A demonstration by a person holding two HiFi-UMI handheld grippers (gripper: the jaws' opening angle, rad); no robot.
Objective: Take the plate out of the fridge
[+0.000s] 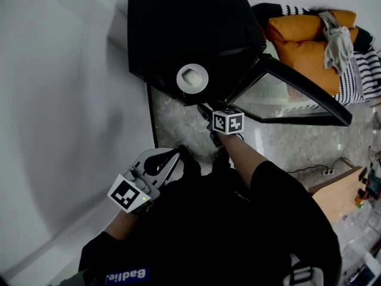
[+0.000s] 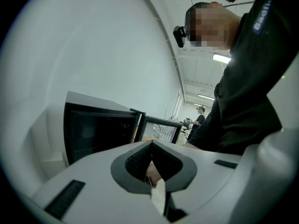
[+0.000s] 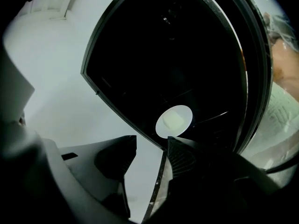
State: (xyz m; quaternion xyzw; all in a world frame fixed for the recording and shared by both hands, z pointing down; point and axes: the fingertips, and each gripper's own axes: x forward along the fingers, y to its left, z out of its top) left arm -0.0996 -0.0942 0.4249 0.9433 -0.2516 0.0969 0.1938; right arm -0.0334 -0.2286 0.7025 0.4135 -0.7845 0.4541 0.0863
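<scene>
My right hand-held gripper (image 3: 152,143), jaws apart and empty, points into the open fridge (image 3: 177,55), where the white plate (image 3: 174,121) lies flat on a shelf just ahead, toward its right jaw; my closed left hand-held gripper (image 2: 152,144) hangs farther back.

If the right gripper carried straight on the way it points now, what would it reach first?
Most likely the white plate inside the open fridge, just ahead of the open, empty right gripper. Depth is unclear, so the fridge's front edge could come first.
</scene>
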